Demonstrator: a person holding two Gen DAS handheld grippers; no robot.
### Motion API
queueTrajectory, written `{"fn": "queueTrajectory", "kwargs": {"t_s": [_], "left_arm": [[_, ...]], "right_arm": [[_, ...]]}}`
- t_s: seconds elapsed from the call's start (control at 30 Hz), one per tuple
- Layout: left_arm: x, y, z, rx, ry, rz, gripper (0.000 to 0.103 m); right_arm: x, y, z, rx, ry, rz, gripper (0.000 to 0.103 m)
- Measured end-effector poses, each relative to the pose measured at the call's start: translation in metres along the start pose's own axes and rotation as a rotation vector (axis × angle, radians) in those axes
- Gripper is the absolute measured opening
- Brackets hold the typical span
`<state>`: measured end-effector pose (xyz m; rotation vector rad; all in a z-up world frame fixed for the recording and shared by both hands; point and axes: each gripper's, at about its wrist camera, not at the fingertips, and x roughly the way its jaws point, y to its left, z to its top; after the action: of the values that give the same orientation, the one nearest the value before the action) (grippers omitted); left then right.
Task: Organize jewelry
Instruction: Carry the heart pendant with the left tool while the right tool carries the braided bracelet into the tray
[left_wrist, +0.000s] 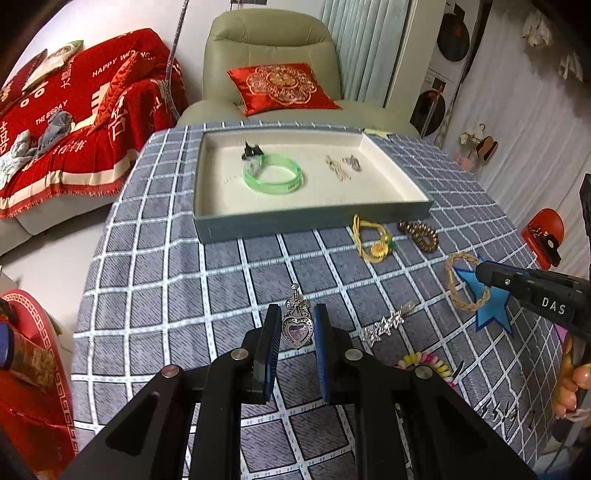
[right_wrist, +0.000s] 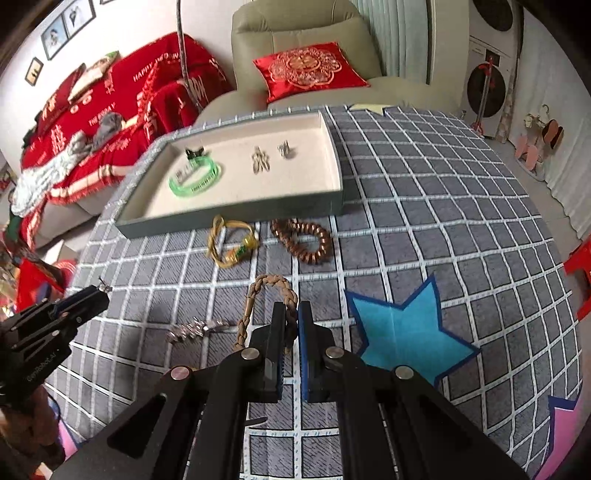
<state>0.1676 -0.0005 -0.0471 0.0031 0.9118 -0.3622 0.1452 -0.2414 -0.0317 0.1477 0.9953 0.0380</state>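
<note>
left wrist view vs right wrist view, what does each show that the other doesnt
Only the left wrist view shows the heart pendant clamped between the left gripper's fingers, and the colourful bead bracelet.

Only the right wrist view shows the framed pictures on the wall and the braided bracelet pinched in the right gripper.

Both show the tray with the green bangle, the yellow bracelet, the brown coil bracelet, the blue star and the rhinestone clip.
</note>
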Motion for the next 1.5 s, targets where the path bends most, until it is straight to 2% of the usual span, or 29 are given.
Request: {"fn": "queueTrajectory", "kwargs": {"t_s": [0.37, 0.63, 0.77, 1.1, 1.5], "left_arm": [[-0.013, 0.013, 0.035, -0.034, -0.064, -0.025, 0.033], [0.004, 0.025, 0.071, -0.05, -0.08, -0.017, 0.033], [0.022, 0.03, 0.086, -0.05, -0.062, -0.011, 0.033], [0.075, 0.033, 0.116, 0.026, 0.023, 0.028, 0.033], [0.124, 0.038, 0.119, 0.048, 0.157, 0.031, 0.033]], "right_arm": [[-0.018, 0.001, 0.039, 0.025, -0.06, 0.084, 0.007], [-0.01, 0.008, 0.072, 0.004, -0.087, 0.105, 0.007], [0.006, 0.01, 0.089, 0.004, -0.08, 0.111, 0.007], [0.053, 0.003, 0.121, 0.059, -0.039, 0.14, 0.007], [0.122, 0.0, 0.139, 0.081, 0.051, 0.127, 0.007]]}}
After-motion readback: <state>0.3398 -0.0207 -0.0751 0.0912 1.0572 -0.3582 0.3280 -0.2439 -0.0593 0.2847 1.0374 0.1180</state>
